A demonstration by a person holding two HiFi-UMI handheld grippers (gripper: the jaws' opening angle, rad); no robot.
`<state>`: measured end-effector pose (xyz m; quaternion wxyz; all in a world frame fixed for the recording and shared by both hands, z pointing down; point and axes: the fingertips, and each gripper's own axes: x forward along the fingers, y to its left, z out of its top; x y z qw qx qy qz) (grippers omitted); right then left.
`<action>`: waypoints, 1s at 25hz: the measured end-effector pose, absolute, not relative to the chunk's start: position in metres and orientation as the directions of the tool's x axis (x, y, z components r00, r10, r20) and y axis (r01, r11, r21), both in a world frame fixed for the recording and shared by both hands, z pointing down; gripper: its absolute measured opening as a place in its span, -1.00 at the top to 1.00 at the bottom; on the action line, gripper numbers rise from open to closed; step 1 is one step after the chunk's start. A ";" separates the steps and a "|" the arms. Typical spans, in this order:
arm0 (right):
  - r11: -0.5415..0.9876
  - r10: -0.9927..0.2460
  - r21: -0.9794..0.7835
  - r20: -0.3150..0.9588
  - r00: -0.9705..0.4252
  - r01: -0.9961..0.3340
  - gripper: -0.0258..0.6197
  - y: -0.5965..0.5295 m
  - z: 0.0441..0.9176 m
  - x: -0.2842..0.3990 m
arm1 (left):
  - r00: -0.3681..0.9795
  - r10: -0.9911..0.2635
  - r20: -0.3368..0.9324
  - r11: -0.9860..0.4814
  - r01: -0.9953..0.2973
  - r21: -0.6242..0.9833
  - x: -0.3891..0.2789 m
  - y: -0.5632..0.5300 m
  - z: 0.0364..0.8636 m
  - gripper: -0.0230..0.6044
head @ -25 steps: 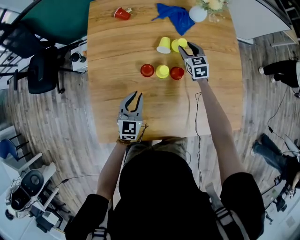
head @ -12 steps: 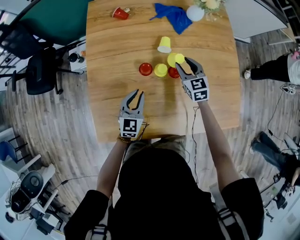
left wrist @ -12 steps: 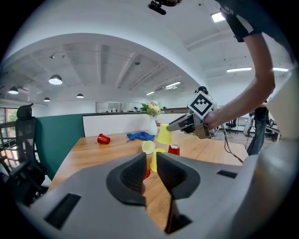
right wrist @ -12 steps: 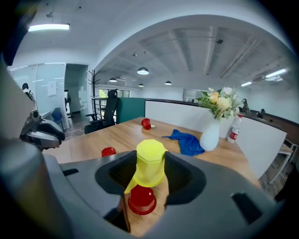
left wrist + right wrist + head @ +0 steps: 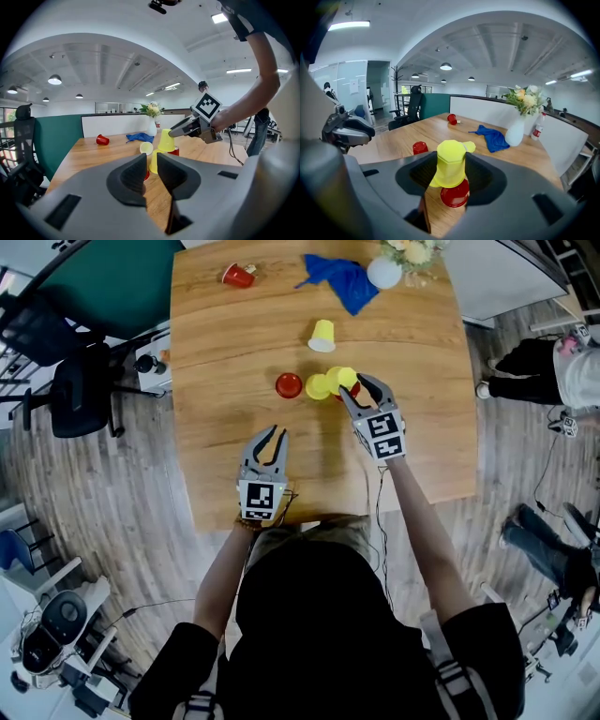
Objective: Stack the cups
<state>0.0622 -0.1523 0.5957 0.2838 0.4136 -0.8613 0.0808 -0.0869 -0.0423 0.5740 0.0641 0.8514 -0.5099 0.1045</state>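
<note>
Yellow cup [image 5: 451,164], upside down, is gripped by its sides in the right gripper [image 5: 359,388], just above a red cup [image 5: 454,194] on the desk [image 5: 225,352]. It is probably light, thin and crushable. The left gripper [image 5: 269,435] is slightly apart and empty.

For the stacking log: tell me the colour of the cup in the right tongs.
Yellow; the cup shows best in the right gripper view.

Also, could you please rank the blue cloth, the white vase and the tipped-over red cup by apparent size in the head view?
1. blue cloth: clearly the largest.
2. white vase and tipped-over red cup: they look about alike, too close to rank.
</note>
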 end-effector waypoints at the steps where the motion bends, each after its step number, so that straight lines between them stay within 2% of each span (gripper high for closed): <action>1: 0.646 -0.665 0.096 0.557 -0.497 -0.757 0.30 -0.153 0.597 0.062 | 0.459 -0.854 0.243 -0.473 -0.881 0.002 -0.086 -0.043 0.574 0.67; 8: 0.650 -0.665 0.107 0.560 -0.495 -0.753 0.25 -0.150 0.604 0.062 | 0.460 -0.853 0.246 -0.476 -0.879 -0.005 -0.084 -0.046 0.575 0.67; 10: 0.660 -0.663 0.087 0.534 -0.524 -0.746 0.13 -0.149 0.595 0.060 | 0.459 -0.853 0.246 -0.476 -0.880 -0.008 -0.085 -0.048 0.574 0.66; 17: 0.655 -0.702 0.058 0.416 -0.578 -0.753 0.13 -0.184 0.540 0.086 | 0.458 -0.853 0.250 -0.476 -0.879 -0.014 -0.088 -0.048 0.571 0.66; 25: 0.766 -0.580 0.055 0.489 -0.651 -0.641 0.14 -0.270 0.573 0.083 | 0.450 -0.848 0.279 -0.477 -0.878 -0.032 -0.082 -0.045 0.575 0.66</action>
